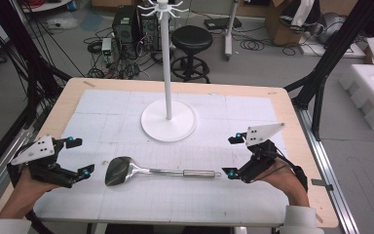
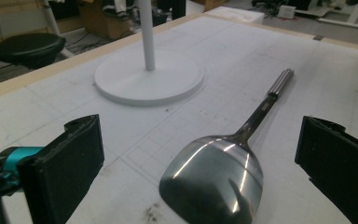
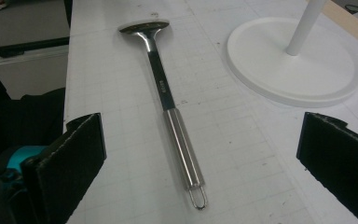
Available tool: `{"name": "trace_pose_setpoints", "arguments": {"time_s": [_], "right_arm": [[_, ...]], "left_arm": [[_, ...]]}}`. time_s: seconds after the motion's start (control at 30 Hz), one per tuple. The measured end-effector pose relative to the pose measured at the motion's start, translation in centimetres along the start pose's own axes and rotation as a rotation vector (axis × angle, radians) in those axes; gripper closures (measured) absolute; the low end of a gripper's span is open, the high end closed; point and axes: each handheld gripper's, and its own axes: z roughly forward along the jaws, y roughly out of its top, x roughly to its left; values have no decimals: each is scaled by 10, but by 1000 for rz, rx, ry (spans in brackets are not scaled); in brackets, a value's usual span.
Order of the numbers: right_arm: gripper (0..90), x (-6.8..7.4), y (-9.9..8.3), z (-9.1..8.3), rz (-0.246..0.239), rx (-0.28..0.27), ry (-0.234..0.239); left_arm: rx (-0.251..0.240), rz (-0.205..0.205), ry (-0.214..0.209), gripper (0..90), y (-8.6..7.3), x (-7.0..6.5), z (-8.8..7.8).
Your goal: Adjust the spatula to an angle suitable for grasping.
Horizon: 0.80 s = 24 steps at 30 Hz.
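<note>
Your left gripper (image 1: 76, 157) and right gripper (image 1: 234, 155) gape wide, holding nothing. The steel spatula (image 1: 148, 171) lies flat between them before the white stand (image 1: 168, 120); your right gripper view reveals its hanging loop (image 3: 198, 198).

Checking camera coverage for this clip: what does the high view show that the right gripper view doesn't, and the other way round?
The high view takes in the whole table, both hands with the left gripper and right gripper, the stand's hook crown and a black stool behind the table. The right gripper view gives the close detail: the wire hanging loop at the handle's end and the open black jaws either side of it. Both show the steel spatula lying flat on the white mat, and the white stand's round base and pole.
</note>
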Motion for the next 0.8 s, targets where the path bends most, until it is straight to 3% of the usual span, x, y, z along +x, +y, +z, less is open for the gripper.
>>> {"name": "trace_pose_setpoints", "arguments": {"time_s": [0.1,0.2,0.4,0.47,0.53,0.67,0.8], "right_arm": [[3,2,-3,-2,8,9,-5],[3,2,-7,-3,5,-6,-12],[3,4,-11,-2,26,14,0],[3,3,-13,-3,19,12,3],[3,4,-14,-4,24,5,-4],[3,5,-14,-5,14,-15,-10],[3,6,-15,-9,19,-30,-10]], "left_arm": [[21,31,12,17,9,-1,5],[53,57,-5,17,19,-2,11],[113,90,-85,17,38,-3,25],[151,137,-109,17,45,-5,31],[198,158,-126,17,52,-7,39],[259,170,-172,17,63,-7,56],[322,217,-216,18,69,-11,72]]}}
